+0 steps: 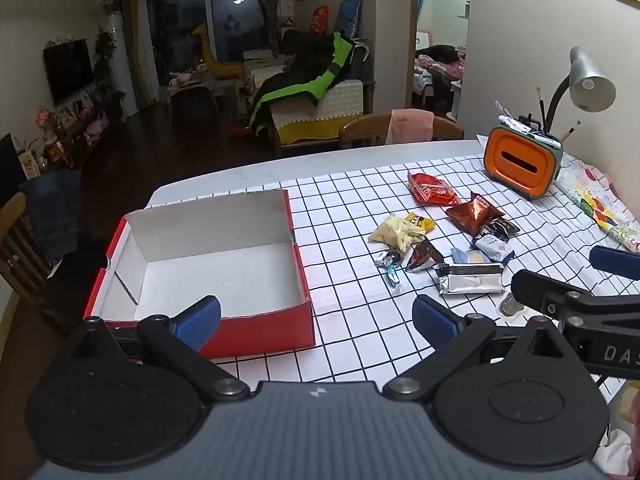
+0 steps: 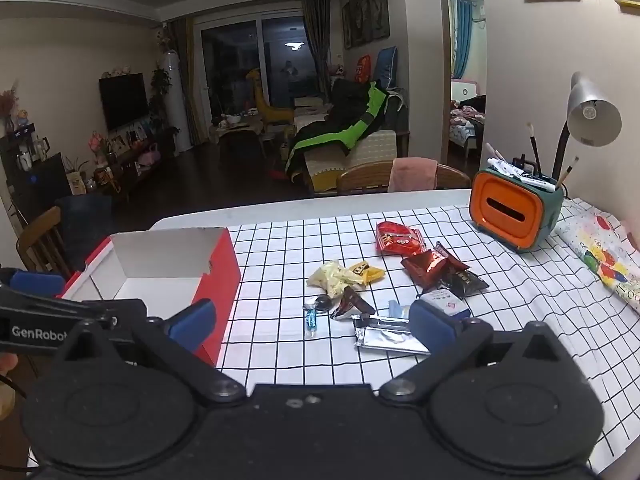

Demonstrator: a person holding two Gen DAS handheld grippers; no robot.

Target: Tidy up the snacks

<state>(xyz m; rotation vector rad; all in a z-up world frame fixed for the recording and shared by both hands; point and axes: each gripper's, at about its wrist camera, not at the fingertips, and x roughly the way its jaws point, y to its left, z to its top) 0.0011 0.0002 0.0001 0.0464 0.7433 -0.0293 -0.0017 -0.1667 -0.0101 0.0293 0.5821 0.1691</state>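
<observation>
Orange pen holder, desk lamp

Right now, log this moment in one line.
left gripper open | right gripper open | red box empty | snacks on table

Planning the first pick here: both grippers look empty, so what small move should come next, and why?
Probably ease the right gripper forward and down onto the silver packet. It is the nearest snack, both grippers are open and empty, and the red box holds nothing yet.
</observation>
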